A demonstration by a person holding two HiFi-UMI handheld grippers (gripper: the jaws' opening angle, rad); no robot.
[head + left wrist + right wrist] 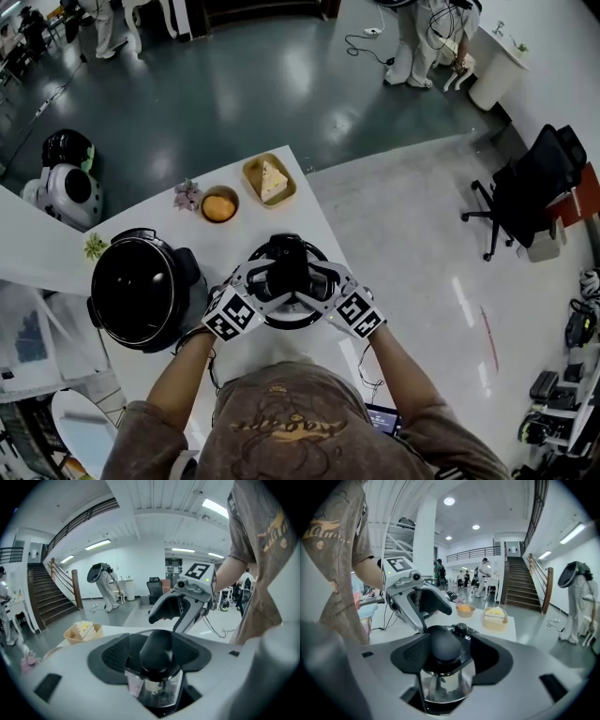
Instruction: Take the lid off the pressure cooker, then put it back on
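Observation:
The pressure cooker pot (141, 292) stands uncovered on the white table (309, 220), its dark inside showing. To its right, over the table, is the chrome lid (291, 317) with a black knob (158, 652) (442, 645). Whether the lid rests on the table I cannot tell. My left gripper (267, 281) (157, 645) and right gripper (314, 281) (444, 644) face each other across the knob. Each has its jaws standing wide on either side of the knob, with gaps between pads and knob. The right gripper (187, 603) shows in the left gripper view, and the left gripper (417, 599) shows in the right gripper view.
Behind the lid are a bowl with something orange (219, 204), a tan basket with a cake slice (270, 180), small flowers (187, 194) and a little plant (95, 247). The table's right edge runs close by. An office chair (525, 187) stands on the floor.

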